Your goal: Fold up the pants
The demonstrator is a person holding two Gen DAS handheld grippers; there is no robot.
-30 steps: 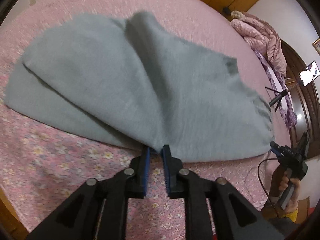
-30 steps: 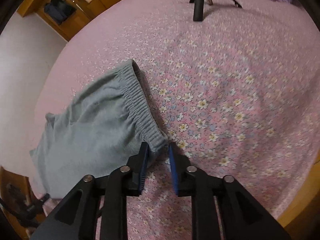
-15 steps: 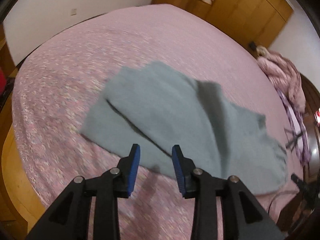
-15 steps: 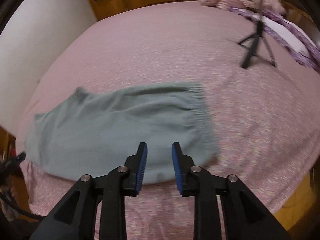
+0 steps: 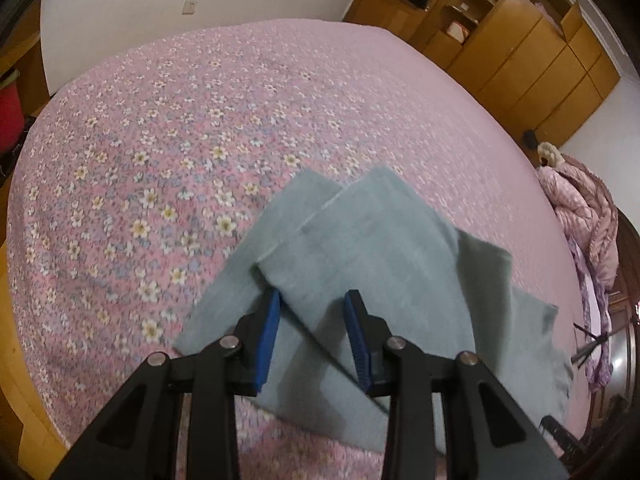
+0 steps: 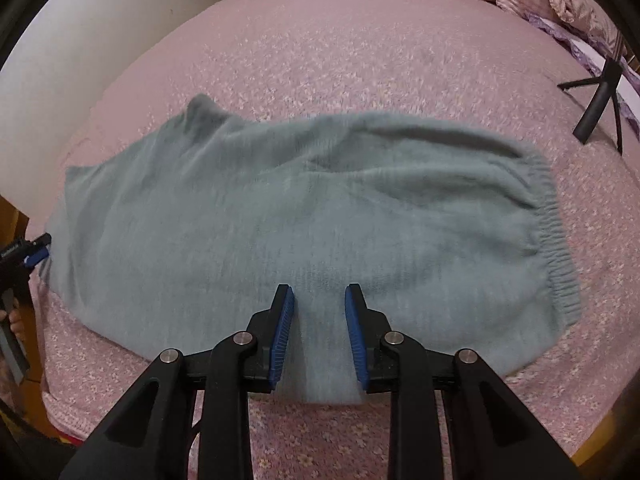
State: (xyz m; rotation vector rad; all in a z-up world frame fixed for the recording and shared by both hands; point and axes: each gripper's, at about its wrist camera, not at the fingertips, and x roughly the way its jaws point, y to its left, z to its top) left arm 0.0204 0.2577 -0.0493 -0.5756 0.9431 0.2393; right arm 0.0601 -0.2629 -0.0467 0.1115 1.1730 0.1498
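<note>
The grey pants (image 6: 304, 216) lie folded lengthwise mid-frame on the pink bed (image 5: 200, 120), apparently one leg over the other. Both the left gripper (image 5: 312, 312) and right gripper (image 6: 320, 312) hover with jaws released and empty; crosswise folds remain.

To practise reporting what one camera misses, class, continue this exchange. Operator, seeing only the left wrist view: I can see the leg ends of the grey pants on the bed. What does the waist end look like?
Observer: In the right wrist view the elastic waistband lies gathered at the right end of the pants, down on the bed.
Operator: Is the right gripper holding them?
Observer: No. The right gripper hovers over the near edge. Its jaws have just been opening, and no cloth is pinched.
Operator: Is the cloth smooth there?
Observer: No, creases run across it toward the waistband.
</note>
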